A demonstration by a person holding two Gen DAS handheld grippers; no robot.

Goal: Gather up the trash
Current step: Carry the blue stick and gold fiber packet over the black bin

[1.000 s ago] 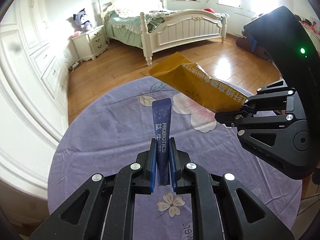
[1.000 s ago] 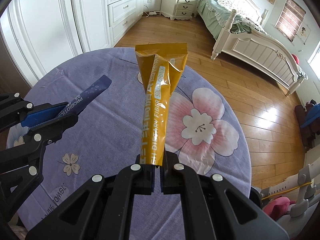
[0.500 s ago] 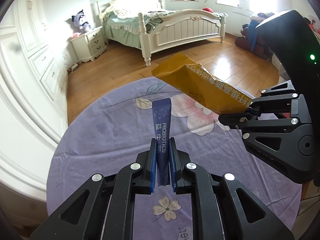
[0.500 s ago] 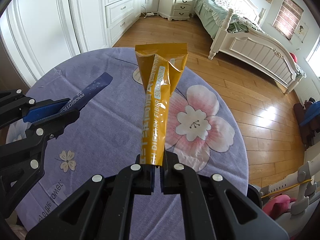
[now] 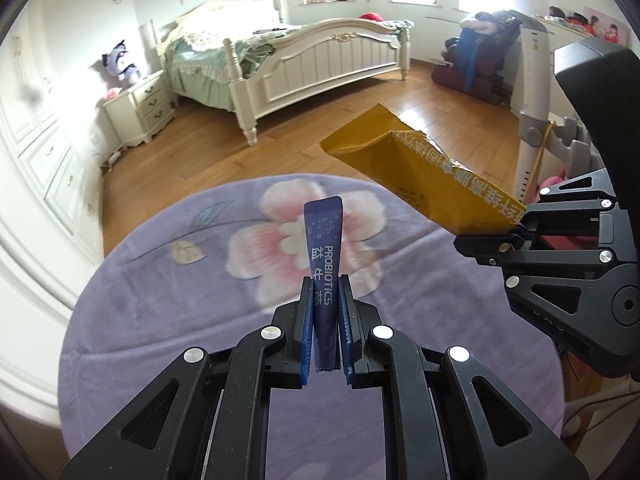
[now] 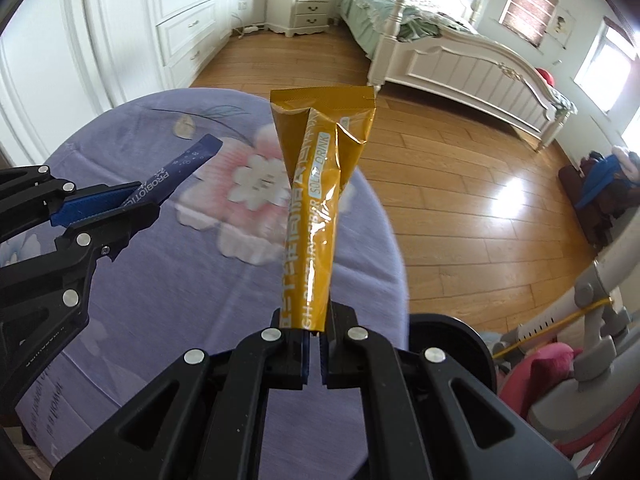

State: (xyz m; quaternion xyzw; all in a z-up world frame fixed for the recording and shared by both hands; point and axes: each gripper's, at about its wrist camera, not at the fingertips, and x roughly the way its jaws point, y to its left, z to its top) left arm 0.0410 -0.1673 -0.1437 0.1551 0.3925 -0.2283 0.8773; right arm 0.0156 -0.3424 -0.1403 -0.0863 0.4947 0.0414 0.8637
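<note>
My left gripper (image 5: 325,292) is shut on a dark blue probiotics sachet (image 5: 325,256) that stands up between its blue pads. It also shows at the left of the right wrist view (image 6: 176,172). My right gripper (image 6: 314,320) is shut on a torn yellow drink packet (image 6: 316,208). In the left wrist view the packet (image 5: 420,176) juts left from the right gripper (image 5: 516,228). Both are held above a round table with a purple floral cloth (image 5: 168,312).
The table's edge (image 6: 394,240) drops to a wooden floor (image 6: 460,160). A white bed (image 5: 304,60), a nightstand (image 5: 140,108) and white cabinets (image 6: 180,12) stand beyond. A black round object (image 6: 452,340) sits below the table edge at right, next to a white stand (image 6: 592,292).
Both grippers have swung to the right over the table with their wrappers still held. The flower print has shifted left in both views and the floor at right has come into view.
</note>
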